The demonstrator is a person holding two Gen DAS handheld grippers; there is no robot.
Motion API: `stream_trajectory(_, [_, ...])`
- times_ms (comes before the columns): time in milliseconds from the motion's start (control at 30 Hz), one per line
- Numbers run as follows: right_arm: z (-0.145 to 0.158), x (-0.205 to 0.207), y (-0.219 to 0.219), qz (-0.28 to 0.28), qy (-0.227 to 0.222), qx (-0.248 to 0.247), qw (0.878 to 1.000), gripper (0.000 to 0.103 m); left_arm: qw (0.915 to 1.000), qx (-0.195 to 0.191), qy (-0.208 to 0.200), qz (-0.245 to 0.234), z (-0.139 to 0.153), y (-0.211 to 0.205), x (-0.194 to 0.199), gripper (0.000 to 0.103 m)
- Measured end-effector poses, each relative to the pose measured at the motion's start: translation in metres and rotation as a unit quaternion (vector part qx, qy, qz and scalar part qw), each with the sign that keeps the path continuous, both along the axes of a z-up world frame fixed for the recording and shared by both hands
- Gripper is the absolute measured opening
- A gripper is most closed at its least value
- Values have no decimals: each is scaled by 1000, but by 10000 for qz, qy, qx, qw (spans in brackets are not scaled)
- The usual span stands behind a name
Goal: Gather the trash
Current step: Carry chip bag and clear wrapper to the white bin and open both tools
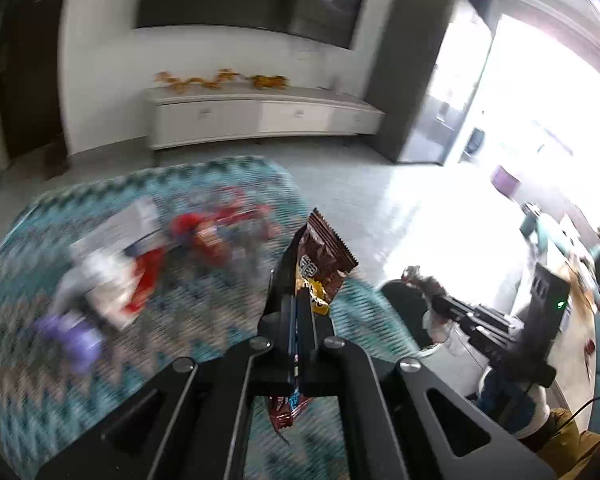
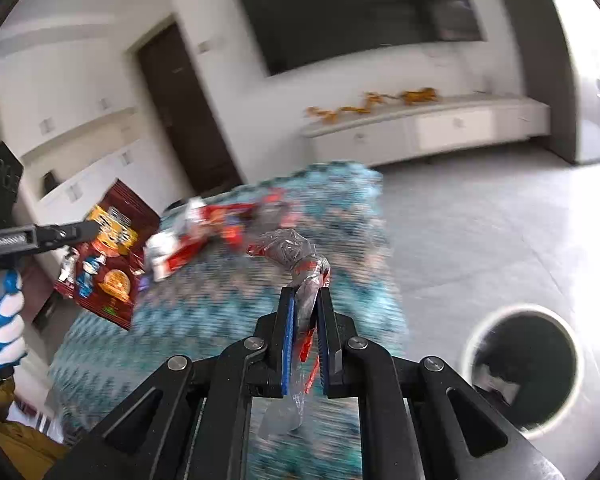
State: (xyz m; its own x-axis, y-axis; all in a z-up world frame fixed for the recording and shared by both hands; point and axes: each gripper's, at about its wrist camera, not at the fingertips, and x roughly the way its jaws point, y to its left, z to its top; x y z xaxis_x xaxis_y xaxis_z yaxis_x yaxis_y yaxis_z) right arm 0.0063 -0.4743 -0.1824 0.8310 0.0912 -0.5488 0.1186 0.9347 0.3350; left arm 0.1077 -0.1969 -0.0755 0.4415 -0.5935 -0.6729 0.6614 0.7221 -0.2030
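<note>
My left gripper (image 1: 296, 300) is shut on a brown snack wrapper (image 1: 324, 256) that sticks up past its fingertips. The right wrist view shows the same gripper (image 2: 94, 229) and wrapper (image 2: 108, 272) at the left, in a hand with a blue-and-white glove (image 2: 4, 320). My right gripper (image 2: 306, 292) is shut on a crumpled clear wrapper with red print (image 2: 288, 250). It also appears at the right of the left wrist view, right gripper (image 1: 428, 292), above a round dark bin (image 1: 404, 312). Blurred red and white wrappers (image 1: 140, 272) lie on the teal zigzag tablecloth (image 1: 220, 180).
The bin (image 2: 520, 364), dark with a white rim, stands on the pale tiled floor (image 2: 480, 232) right of the table. Something purple (image 1: 76, 332) lies near the table's left side. A low white cabinet (image 1: 260, 114) runs along the far wall under a screen.
</note>
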Motion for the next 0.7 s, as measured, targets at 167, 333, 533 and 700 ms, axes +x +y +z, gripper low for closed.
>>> stream_trajectory(167, [-31, -27, -65, -869, 294, 285, 9954, 11, 9974, 5, 119, -716, -7, -90, 0, 0])
stream_trajectory(333, [-67, -41, -113, -1525, 652, 424, 9852, 11, 9917, 192, 247, -1249, -26, -182, -8, 0])
stream_trajectory(533, [-111, -36, -161, -2025, 1071, 550, 9719, 11, 9848, 378, 696, -1547, -70, -283, -6, 0])
stream_trajectory(700, [-141, -32, -191, -2355, 1356, 611, 9604, 14, 9810, 752, 887, -1555, -116, -345, -5, 0])
